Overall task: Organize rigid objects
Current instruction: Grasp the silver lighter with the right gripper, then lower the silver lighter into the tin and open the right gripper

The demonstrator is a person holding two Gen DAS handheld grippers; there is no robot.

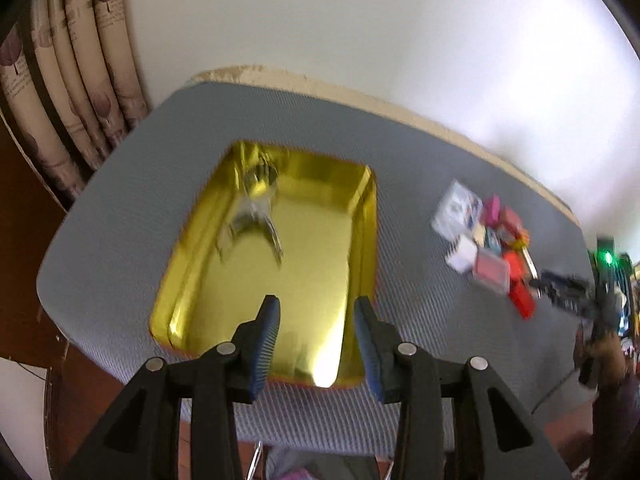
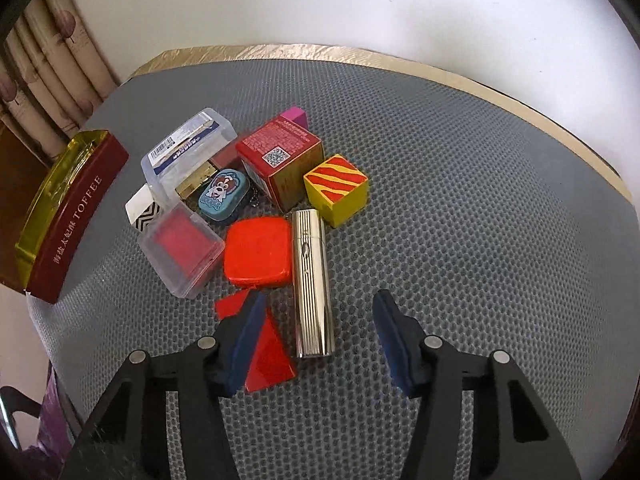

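Note:
A gold tray (image 1: 360, 216) lies on the grey mat; a bunch of keys (image 1: 256, 216) lies in its far left corner. My left gripper (image 1: 316, 320) is open and empty above the tray's near end. In the right wrist view my right gripper (image 2: 320, 320) is open and empty, its jaws on either side of a ribbed silver cylinder (image 2: 314, 280) on the mat. A red wedge (image 2: 268, 356) lies by the left finger. Behind are a red rounded block (image 2: 256, 254), a yellow-red striped cube (image 2: 336, 190), a red box (image 2: 280, 156) and a blue dog tin (image 2: 222, 196).
The pile (image 1: 488, 244) lies right of the tray. Clear plastic cases (image 2: 188, 148) (image 2: 180, 248) and a zigzag-patterned white block (image 2: 142, 210) sit left in the pile. The tray's maroon TOFFEE side (image 2: 76, 216) stands at far left. The round table edge (image 2: 520, 92) meets a white wall.

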